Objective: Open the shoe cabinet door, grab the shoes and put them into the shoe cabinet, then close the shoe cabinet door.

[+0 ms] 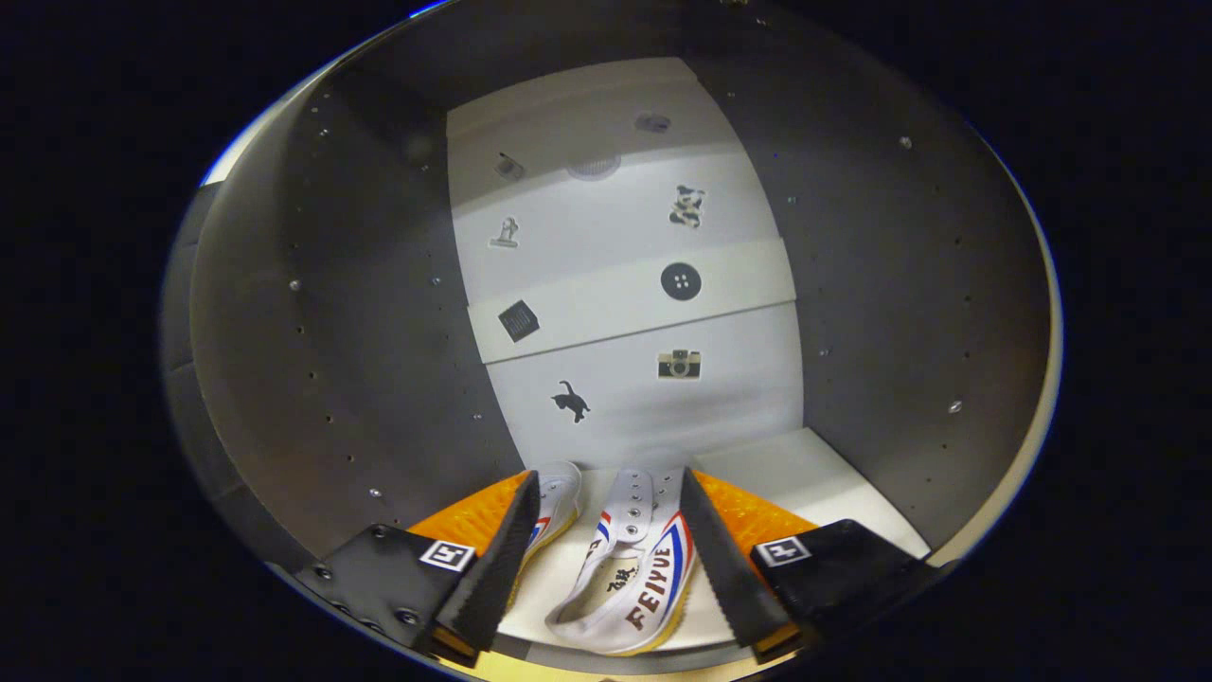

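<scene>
My gripper (606,559) inside the cabinet (890,313), fingers spread, gripping nothing, two shoes (636,568) lying on the shelf (814,474) between the fingers, one nearer the left finger, stickers on back wall (615,227)

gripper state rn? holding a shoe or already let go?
Gripper: open, fingers spread to either side of the white shoes lying on the cabinet shelf; neither finger visibly presses on a shoe.

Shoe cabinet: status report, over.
Tongs open, straddling white canvas shoe with red-and-blue stripes inside the dark-walled shoe cabinet, not gripping it. Second white shoe beside it on white shelf. Nothing in the way.
</scene>
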